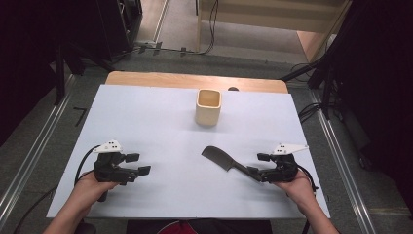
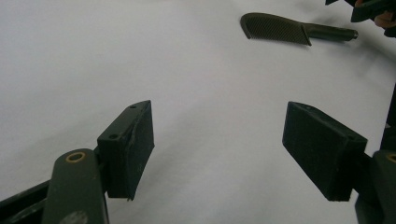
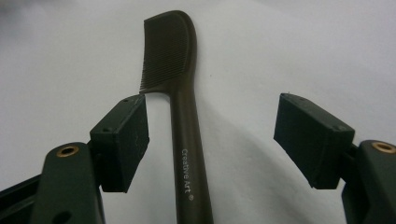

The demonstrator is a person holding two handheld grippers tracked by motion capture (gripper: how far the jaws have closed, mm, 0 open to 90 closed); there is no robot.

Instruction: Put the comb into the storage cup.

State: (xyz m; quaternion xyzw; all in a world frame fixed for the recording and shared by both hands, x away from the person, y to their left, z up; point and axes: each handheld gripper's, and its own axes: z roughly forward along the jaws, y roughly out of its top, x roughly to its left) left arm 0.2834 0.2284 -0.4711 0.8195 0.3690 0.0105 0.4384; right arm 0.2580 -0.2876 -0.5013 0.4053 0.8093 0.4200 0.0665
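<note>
Left gripper (image 1: 137, 164) just sits on the white tabletop (image 1: 160, 126) with jaws spread wide, nothing between them. Over on the right, the dark comb (image 3: 180, 93) lies flat, its handle running between the right gripper's (image 3: 212, 135) wide-open jaws, neither pad touching it.

Comb (image 3: 184, 116) dark smooth plastic, slight sheen; table cover (image 1: 146, 126) matt white; cup (image 1: 208, 107) pale wood.

Lab-style recording space; white-covered table (image 1: 146, 126), floor rails (image 1: 34, 151), loose cables (image 1: 209, 29), dark stands (image 1: 326, 78)
</note>
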